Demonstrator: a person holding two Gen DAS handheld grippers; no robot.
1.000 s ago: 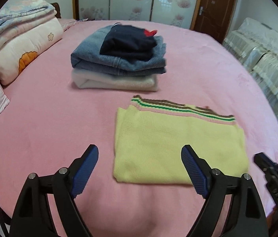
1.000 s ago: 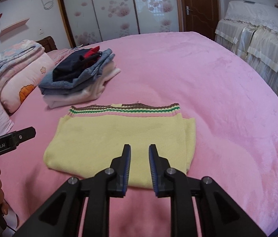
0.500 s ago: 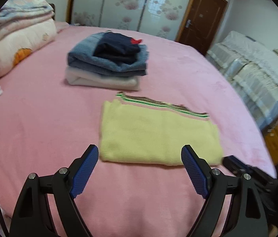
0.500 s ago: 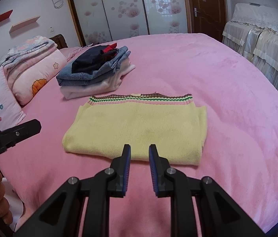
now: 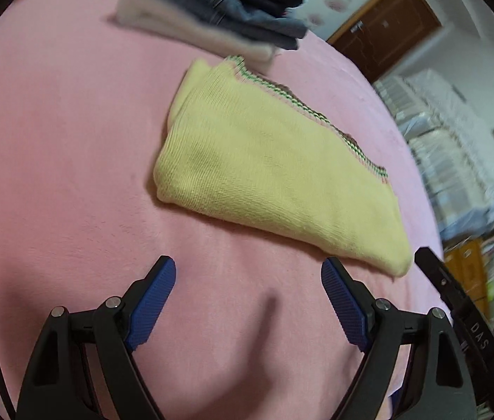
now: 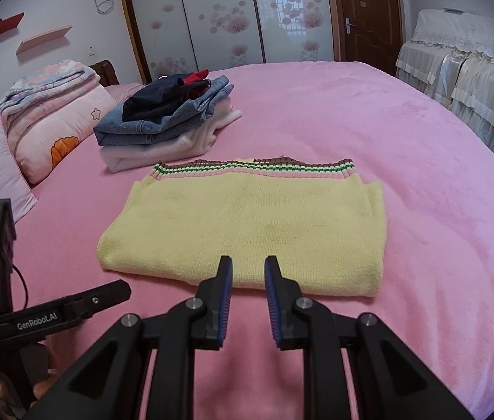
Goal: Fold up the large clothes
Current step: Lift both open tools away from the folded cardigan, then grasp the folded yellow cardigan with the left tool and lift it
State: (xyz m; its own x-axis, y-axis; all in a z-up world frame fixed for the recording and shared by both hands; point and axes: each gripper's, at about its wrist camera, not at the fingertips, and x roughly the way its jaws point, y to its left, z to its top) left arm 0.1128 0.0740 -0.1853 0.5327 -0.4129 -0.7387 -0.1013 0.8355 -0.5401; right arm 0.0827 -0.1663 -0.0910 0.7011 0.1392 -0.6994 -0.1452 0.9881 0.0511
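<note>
A folded pale yellow knit sweater (image 6: 254,224) with a striped brown, green and pink hem lies flat on the pink bed cover (image 6: 404,133). My right gripper (image 6: 248,262) hovers at the sweater's near edge. Its jaws stand a narrow gap apart and hold nothing. In the left wrist view the sweater (image 5: 275,175) lies slantwise ahead. My left gripper (image 5: 247,266) is wide open and low over the bare cover, just short of the sweater's near left edge. The left gripper's finger (image 6: 107,290) shows at the lower left of the right wrist view.
A stack of folded clothes (image 6: 166,122), dark on denim on white, sits behind the sweater to the left. Rolled quilts and pillows (image 6: 47,126) line the left side. Covered furniture (image 6: 474,70) stands right of the bed, with wardrobe doors behind.
My left gripper has dropped toward the bed and rolled, so the sweater now looks closer and tilted. My right gripper drew back slightly to the sweater's near edge. The sweater has not moved.
</note>
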